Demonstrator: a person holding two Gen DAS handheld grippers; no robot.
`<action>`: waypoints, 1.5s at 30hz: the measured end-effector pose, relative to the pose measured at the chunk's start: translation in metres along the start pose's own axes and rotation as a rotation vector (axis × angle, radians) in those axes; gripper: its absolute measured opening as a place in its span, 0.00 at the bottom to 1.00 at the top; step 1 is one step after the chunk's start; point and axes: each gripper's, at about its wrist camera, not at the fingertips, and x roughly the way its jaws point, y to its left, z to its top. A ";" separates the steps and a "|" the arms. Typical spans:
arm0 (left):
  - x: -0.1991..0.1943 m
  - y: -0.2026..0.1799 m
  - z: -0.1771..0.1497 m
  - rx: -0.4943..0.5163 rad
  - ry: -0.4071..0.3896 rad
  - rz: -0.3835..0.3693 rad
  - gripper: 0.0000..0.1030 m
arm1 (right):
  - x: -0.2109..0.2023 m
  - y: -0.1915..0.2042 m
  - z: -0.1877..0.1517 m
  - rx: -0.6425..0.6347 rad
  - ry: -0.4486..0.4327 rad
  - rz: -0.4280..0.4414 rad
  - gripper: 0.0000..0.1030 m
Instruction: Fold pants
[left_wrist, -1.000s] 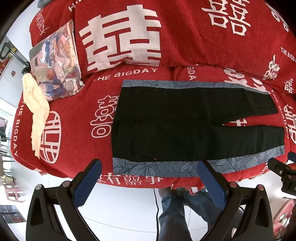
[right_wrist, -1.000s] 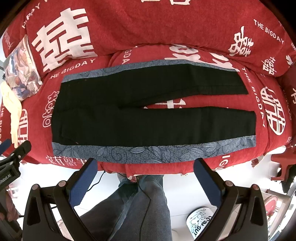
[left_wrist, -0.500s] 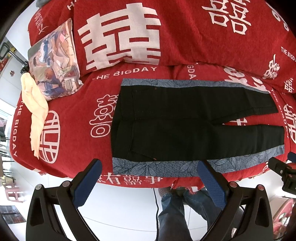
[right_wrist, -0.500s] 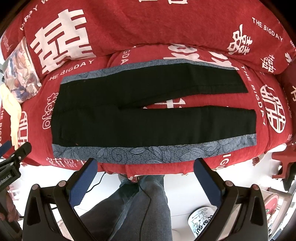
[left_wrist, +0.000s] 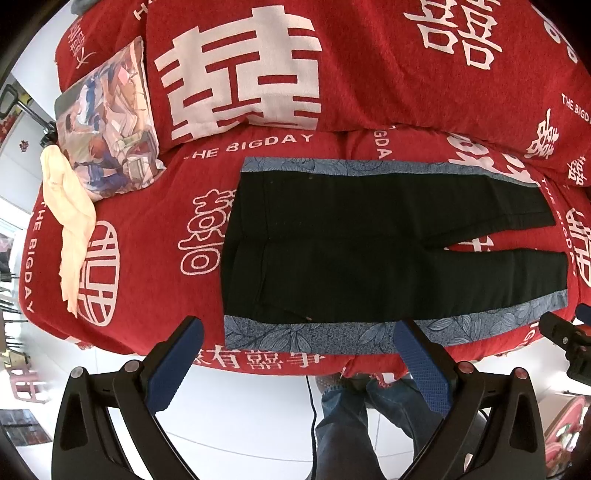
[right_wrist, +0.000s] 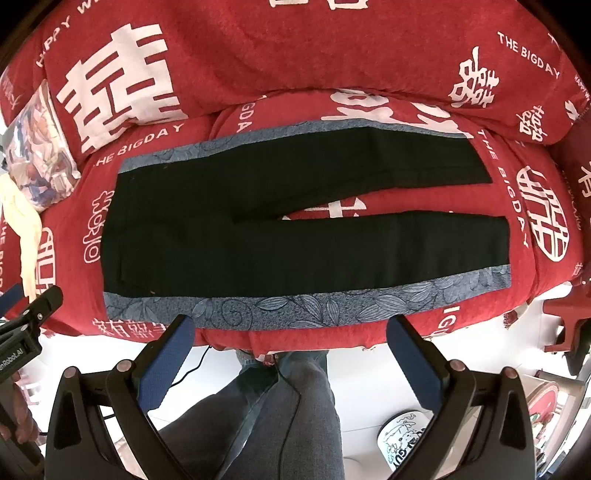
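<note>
Black trousers with a blue-grey leaf-print stripe down each outer seam lie flat and fully spread on the red sofa seat, ahead of and beyond both pairs of fingers. No fold shows yet: the two legs lie side by side with a wedge of red cover visible between them, and the waistband sits toward the left finger of the left gripper. By the look of it the task stands at its very start, with every fold left to make.

The left gripper hangs in front of the sofa edge with its blue-padded fingers spread wide and nothing between them; the near printed stripe lies just beyond the fingertips, apart from them. The right gripper is likewise wide open and empty, with the near leg's stripe just past its tips and the leg hems off toward its right finger.

Likely next is to take the near edge, one gripper toward the waist and the other toward the hem, and carry the near leg over onto the far one. The thin cloth may sag or skew if the two lifts are uneven.

Far off to the left of the fingers rest a picture-print cushion and a cream cloth, well clear of the trousers.
</note>
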 end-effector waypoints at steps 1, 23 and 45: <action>0.000 0.000 0.000 0.000 -0.001 -0.001 1.00 | -0.001 0.000 0.000 0.000 -0.001 -0.001 1.00; 0.011 0.006 -0.003 -0.028 0.027 -0.029 1.00 | 0.001 0.005 0.000 -0.022 0.003 -0.018 1.00; 0.042 0.003 -0.009 -0.036 0.134 -0.025 1.00 | 0.029 -0.016 -0.002 0.070 0.049 0.087 1.00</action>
